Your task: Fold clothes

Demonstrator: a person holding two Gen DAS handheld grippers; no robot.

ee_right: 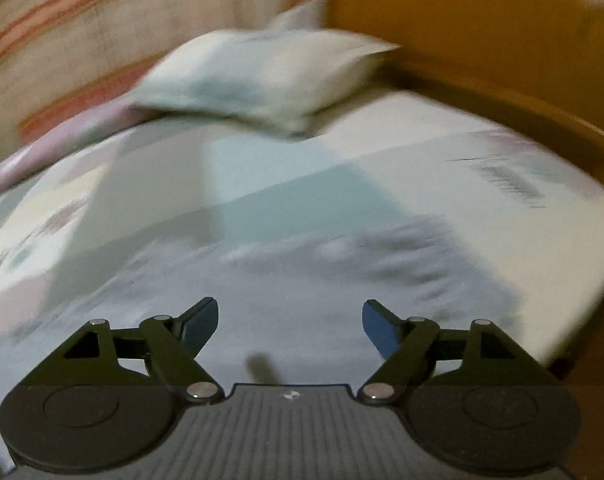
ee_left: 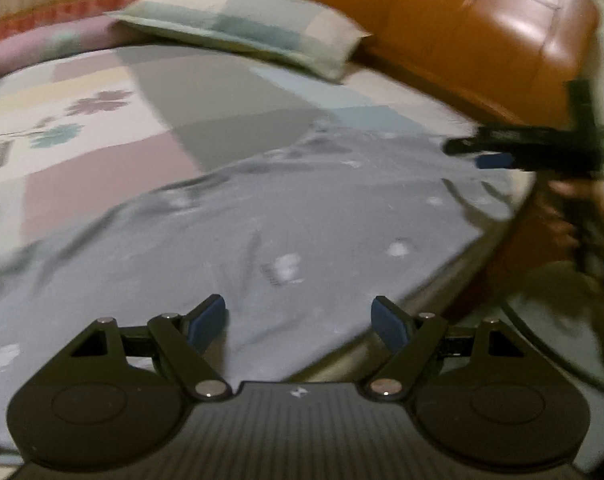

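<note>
A grey garment (ee_left: 229, 240) with small white prints lies spread flat on the bed, reaching the bed's near edge. My left gripper (ee_left: 297, 322) hovers over its near part, jaws wide apart, nothing between the blue pads. My right gripper (ee_right: 287, 322) is also open above the same grey cloth (ee_right: 302, 300), empty. In the left wrist view the right gripper (ee_left: 490, 154) shows at the right edge, blurred, over the garment's far right side, held by a hand (ee_left: 582, 200).
The bed carries a pastel patchwork sheet (ee_left: 101, 128) with a flower print. A checked pillow (ee_left: 241, 24) lies at the head, against an orange-brown headboard (ee_left: 482, 32). A pink blanket roll (ee_left: 33, 48) lines the far side. Both views are motion-blurred.
</note>
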